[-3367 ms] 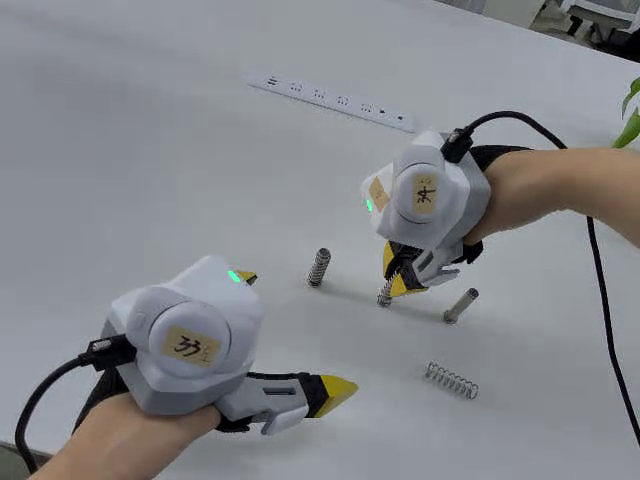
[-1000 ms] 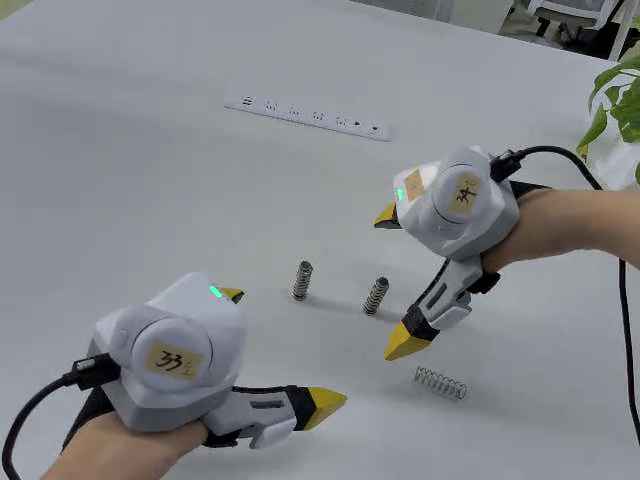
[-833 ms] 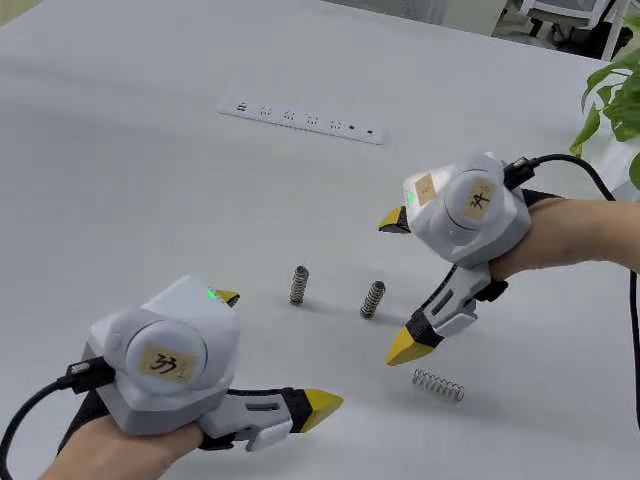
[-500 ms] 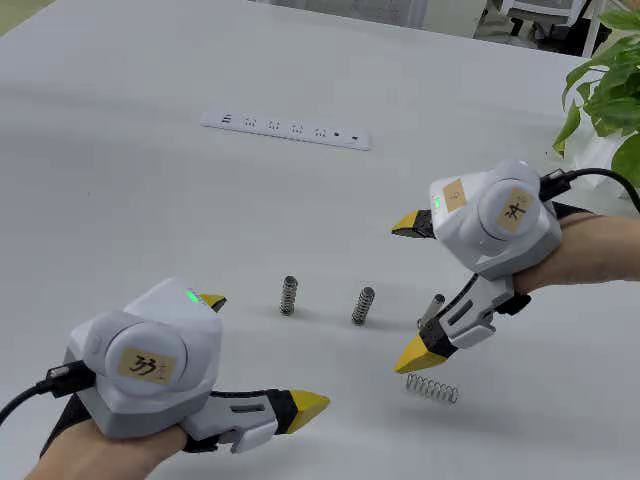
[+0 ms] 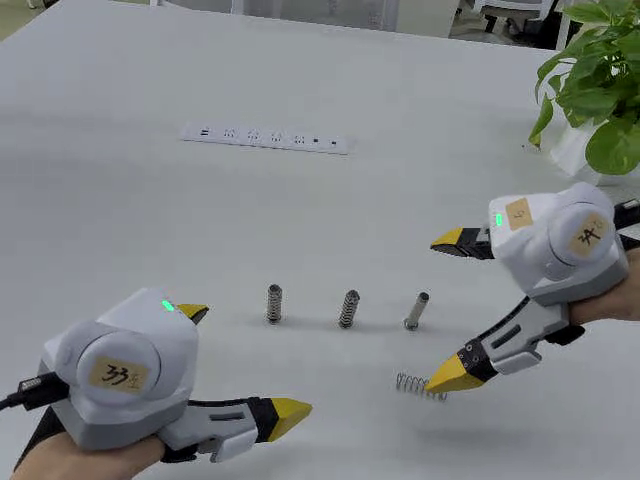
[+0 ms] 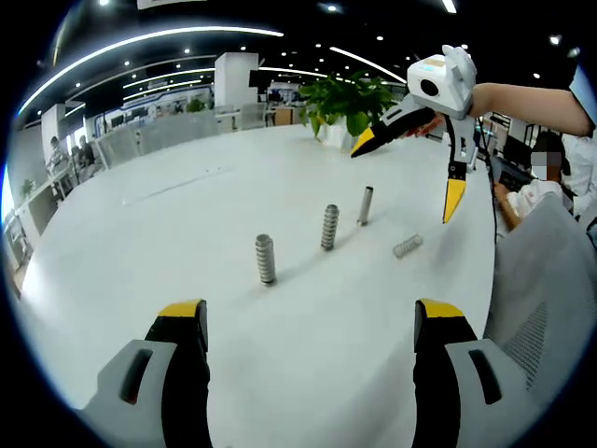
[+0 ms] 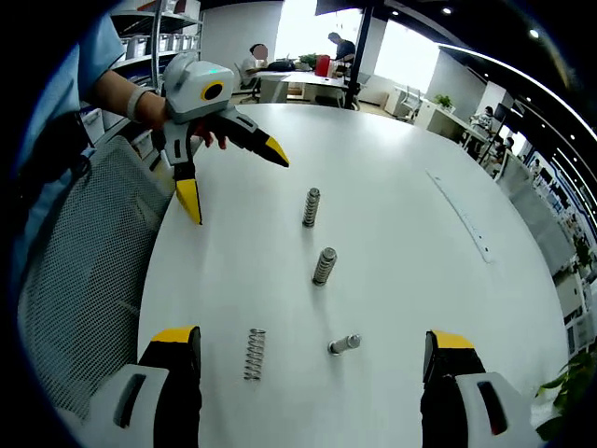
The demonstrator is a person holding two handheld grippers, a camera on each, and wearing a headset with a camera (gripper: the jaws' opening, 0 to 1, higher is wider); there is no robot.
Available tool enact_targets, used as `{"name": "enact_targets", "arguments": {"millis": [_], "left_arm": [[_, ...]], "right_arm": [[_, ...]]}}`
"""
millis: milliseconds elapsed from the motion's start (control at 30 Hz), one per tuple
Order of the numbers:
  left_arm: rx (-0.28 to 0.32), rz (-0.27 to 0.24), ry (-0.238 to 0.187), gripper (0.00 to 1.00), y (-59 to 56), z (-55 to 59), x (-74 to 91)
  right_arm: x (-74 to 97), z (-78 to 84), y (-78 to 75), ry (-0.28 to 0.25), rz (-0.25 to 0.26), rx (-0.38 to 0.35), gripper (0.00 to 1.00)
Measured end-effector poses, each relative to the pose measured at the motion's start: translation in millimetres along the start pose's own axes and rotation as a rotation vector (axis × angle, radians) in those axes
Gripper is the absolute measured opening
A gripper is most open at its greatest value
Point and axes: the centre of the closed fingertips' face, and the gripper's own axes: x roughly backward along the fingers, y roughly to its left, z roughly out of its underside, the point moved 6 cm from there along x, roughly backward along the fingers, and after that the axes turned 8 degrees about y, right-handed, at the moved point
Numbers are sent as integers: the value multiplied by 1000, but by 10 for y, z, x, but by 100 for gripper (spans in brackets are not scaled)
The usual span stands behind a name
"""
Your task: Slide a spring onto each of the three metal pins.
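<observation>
The left gripper (image 5: 242,360) and right gripper (image 5: 446,310) both hung released, jaws wide, above the white worktop (image 5: 120,230). Mid-worktop stood a row: two spring-sleeved pins (image 5: 274,303), then a bare pin (image 5: 416,311). A loose spring (image 5: 408,382) lay near it, toward the near edge.

A: On the white table (image 5: 120,220), what else?
B: Far side: a white power strip (image 5: 265,138), lying flat, well apart from all else. Toward the right far edge: a leafy green plant (image 5: 590,90) in a white pot (image 5: 572,152).
A: And off the table?
B: Beside its edge, a grey mesh chair (image 7: 84,280). Behind, office desks (image 7: 298,79) under ceiling lights (image 6: 149,39).
</observation>
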Motion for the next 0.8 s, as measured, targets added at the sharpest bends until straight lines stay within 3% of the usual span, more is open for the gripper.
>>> {"name": "enact_targets", "arguments": {"millis": [400,800], "left_arm": [[-14,13,9,90,-14,-16,10],[-29,31,36,90,-50,61,12]], "right_arm": [[146,324,166,-30,45,-112,99],[274,460,315,-55,88,-179,99]]}}
